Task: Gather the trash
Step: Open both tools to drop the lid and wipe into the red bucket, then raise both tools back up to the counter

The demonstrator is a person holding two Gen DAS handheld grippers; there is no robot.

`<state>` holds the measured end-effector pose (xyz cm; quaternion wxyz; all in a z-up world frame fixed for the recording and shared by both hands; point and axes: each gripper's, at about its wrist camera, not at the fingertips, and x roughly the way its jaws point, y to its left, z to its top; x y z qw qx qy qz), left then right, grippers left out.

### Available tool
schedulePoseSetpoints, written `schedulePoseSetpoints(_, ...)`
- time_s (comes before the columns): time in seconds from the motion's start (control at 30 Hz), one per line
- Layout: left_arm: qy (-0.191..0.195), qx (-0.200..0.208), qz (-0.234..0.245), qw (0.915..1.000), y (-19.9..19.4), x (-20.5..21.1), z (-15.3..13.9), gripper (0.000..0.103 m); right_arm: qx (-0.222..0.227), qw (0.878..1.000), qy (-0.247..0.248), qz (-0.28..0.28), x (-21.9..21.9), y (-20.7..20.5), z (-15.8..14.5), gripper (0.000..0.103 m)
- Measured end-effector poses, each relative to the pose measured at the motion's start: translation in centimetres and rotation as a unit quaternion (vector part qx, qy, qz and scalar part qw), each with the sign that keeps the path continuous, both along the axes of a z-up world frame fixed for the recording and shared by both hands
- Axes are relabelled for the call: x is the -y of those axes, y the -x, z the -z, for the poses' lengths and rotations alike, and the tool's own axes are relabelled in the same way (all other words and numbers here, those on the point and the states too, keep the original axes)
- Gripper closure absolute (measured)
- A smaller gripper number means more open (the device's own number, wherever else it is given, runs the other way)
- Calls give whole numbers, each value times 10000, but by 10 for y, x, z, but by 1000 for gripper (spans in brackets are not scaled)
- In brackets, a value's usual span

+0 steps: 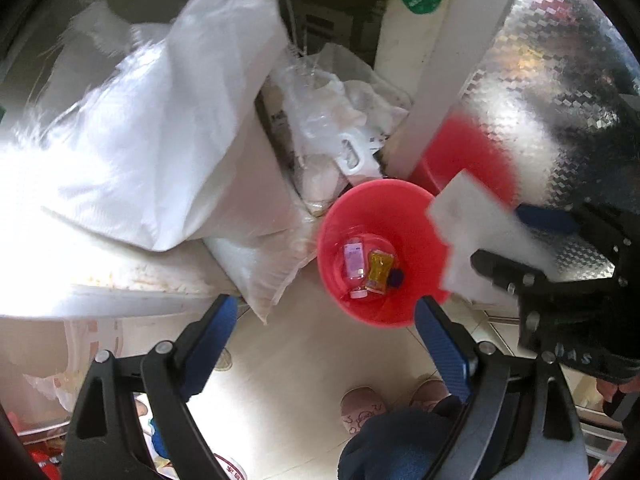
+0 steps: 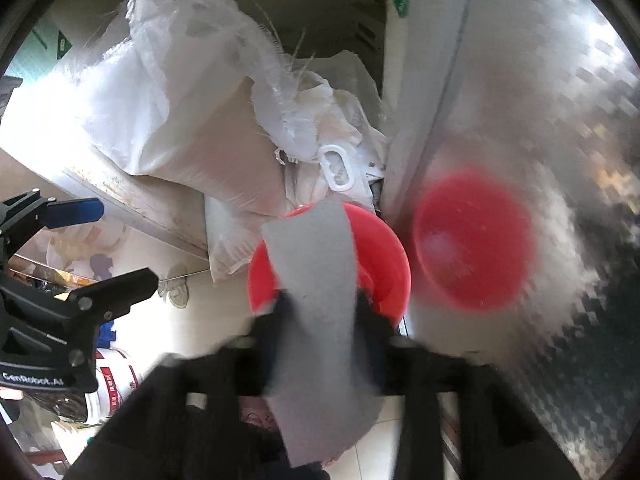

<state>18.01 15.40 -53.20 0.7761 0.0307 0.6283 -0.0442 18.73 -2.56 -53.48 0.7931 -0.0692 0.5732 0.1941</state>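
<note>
A red bin [image 1: 380, 208] stands on the tiled floor, holding a clear bottle with a pink label [image 1: 354, 260], an amber bottle [image 1: 380, 270] and a small dark cap. My left gripper [image 1: 326, 308] hangs over the bin's near rim, open with nothing between its blue pads. To the right, my right gripper [image 1: 500, 238] has a flat grey-white sheet [image 1: 472, 216] in the gap between its fingers. In the right wrist view the sheet [image 2: 316, 248] hangs over the bin [image 2: 380, 248]. The blurred jaws of the right gripper [image 2: 322, 304] stand apart on either side.
White woven sacks [image 1: 160, 140] and crumpled plastic bags [image 1: 332, 120] are piled behind and left of the bin. A shiny patterned metal panel [image 1: 560, 80] on the right mirrors the red bin. A person's pink slippers [image 1: 360, 404] stand on the floor below. A white tub [image 2: 116, 380] stands lower left.
</note>
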Motion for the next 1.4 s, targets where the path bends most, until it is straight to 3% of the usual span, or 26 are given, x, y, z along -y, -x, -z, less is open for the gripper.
schedulePoseSetpoints(0.17,-99,-38,-132,9999,18,-5,-17,14,150,9993,337,-92,-9,10,-9,29)
schedulePoseSetpoints(0.3,-48,-79,-246,9997,35,-9,-50,14,189,9992,342,-94,-8,24,-34,29)
schedulePoseSetpoints(0.43,-61,-16,-343,9994,51,-11,-101,14,241,9989,372,-155,-7,44,-77,29)
schedulePoseSetpoints(0.63,-2,234,-428,9988,72,-17,-201,14,450,9987,218,-37,-2,68,-172,29)
schedulePoseSetpoints(0.97,40,764,-268,9967,79,-8,-341,11,718,9969,-3,331,15,94,-310,12)
schedulePoseSetpoints(1.13,141,1053,-101,9943,72,9,-384,10,980,9938,135,510,37,100,-351,11)
schedulePoseSetpoints(1.27,222,1226,51,9922,63,30,-410,0,1097,9911,200,729,62,103,-370,10)
schedulePoseSetpoints(1.4,263,1388,373,9893,49,60,-427,0,1224,9868,333,1010,89,103,-392,1)
